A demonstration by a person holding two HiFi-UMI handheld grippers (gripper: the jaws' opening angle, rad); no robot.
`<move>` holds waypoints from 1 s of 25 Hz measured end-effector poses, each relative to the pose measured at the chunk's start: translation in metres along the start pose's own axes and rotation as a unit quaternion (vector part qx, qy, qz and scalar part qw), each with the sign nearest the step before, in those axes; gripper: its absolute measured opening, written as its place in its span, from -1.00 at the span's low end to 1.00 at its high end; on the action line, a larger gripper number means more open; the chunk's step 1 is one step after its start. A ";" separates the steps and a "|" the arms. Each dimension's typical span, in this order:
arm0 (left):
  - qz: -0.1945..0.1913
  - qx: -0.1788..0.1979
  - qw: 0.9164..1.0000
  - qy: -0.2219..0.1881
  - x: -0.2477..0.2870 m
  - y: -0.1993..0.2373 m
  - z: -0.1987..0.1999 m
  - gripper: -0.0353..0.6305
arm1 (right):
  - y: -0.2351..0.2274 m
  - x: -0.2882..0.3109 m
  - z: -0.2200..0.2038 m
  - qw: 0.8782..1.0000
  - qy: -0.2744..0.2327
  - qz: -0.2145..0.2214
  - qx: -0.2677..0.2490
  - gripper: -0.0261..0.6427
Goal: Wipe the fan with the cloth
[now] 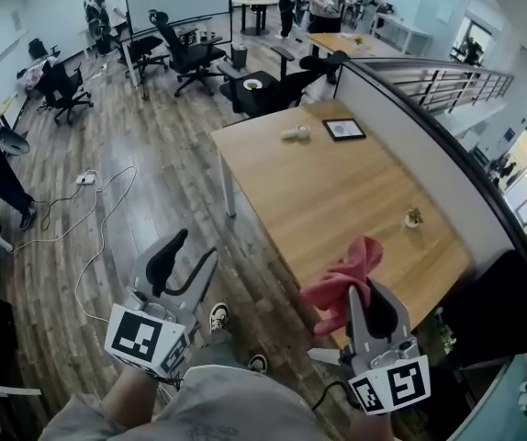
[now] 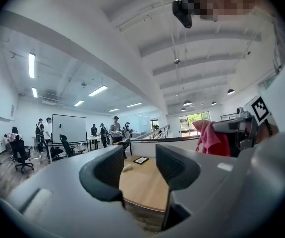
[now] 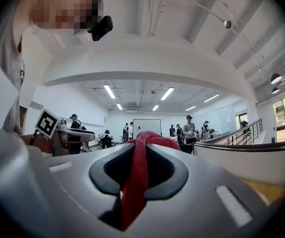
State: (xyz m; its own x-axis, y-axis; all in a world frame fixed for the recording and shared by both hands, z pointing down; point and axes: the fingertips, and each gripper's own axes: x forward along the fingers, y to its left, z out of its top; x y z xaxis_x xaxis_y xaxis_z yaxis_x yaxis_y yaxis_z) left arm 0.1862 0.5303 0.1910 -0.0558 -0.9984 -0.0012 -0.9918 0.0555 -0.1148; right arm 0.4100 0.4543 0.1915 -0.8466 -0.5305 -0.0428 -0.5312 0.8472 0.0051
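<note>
Pinched in the grey right gripper (image 3: 141, 175): a crumpled red cloth (image 3: 143, 145). Jaws of the grey left gripper (image 2: 138, 168) stand spread, empty.

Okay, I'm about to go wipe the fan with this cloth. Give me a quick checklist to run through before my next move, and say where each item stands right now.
1. Cloth gripped: the crumpled red cloth is pinched between the right gripper's jaws. Ok.
2. Left gripper free: its jaws stand apart with nothing between them. Ok.
3. Fan found: a small white object at the far end of the wooden table may be the fan. Cannot tell.
4. Cloth at that object: both grippers are at the table's near end, well apart from it. Not ok.
5. Room beside it: a flat black-framed tablet lies close by. Cannot tell.
</note>
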 end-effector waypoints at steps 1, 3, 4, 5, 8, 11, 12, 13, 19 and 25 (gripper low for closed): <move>0.001 -0.002 1.000 0.001 0.001 0.002 -0.002 -0.27 | 0.001 0.004 -0.002 1.000 0.003 0.003 0.000 -0.73; 0.003 -0.004 1.000 0.004 0.005 0.008 -0.005 -0.18 | 0.003 0.013 -0.004 1.000 0.009 0.009 -0.002 -0.73; 0.003 -0.004 1.000 0.006 0.008 0.011 -0.006 -0.18 | 0.003 0.019 -0.005 1.000 0.010 0.011 -0.002 -0.73; 0.004 -0.004 1.000 0.008 0.011 0.016 -0.008 -0.18 | 0.003 0.026 -0.005 1.000 0.011 0.013 -0.002 -0.73; 0.008 -0.002 1.000 0.011 0.021 0.032 -0.015 -0.18 | 0.003 0.048 -0.011 1.000 0.012 0.018 -0.001 -0.73; 0.013 0.000 1.000 0.011 0.032 0.051 -0.021 -0.18 | -0.005 0.067 -0.015 1.000 0.011 0.009 0.000 -0.73; 0.013 0.000 1.000 0.011 0.037 0.058 -0.022 -0.18 | -0.010 0.074 -0.015 1.000 0.012 0.003 0.001 -0.73; 0.013 -0.002 1.000 0.013 0.042 0.064 -0.023 -0.18 | -0.014 0.081 -0.014 1.000 0.013 -0.001 0.001 -0.73; 0.010 -0.009 1.000 0.012 0.081 0.117 -0.021 -0.19 | -0.015 0.147 -0.015 0.999 0.031 0.000 -0.006 -0.73; -0.004 -0.016 1.000 0.020 0.124 0.182 -0.028 -0.21 | -0.011 0.222 -0.020 0.998 0.054 -0.014 -0.005 -0.73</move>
State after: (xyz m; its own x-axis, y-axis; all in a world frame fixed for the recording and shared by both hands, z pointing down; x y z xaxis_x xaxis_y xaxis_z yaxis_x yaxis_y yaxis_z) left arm -0.0048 0.4168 0.1977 -0.0510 -0.9979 0.0405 -0.9955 0.0476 -0.0822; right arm 0.2273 0.3267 0.2021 -0.8302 -0.5536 0.0658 -0.5539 0.8325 0.0154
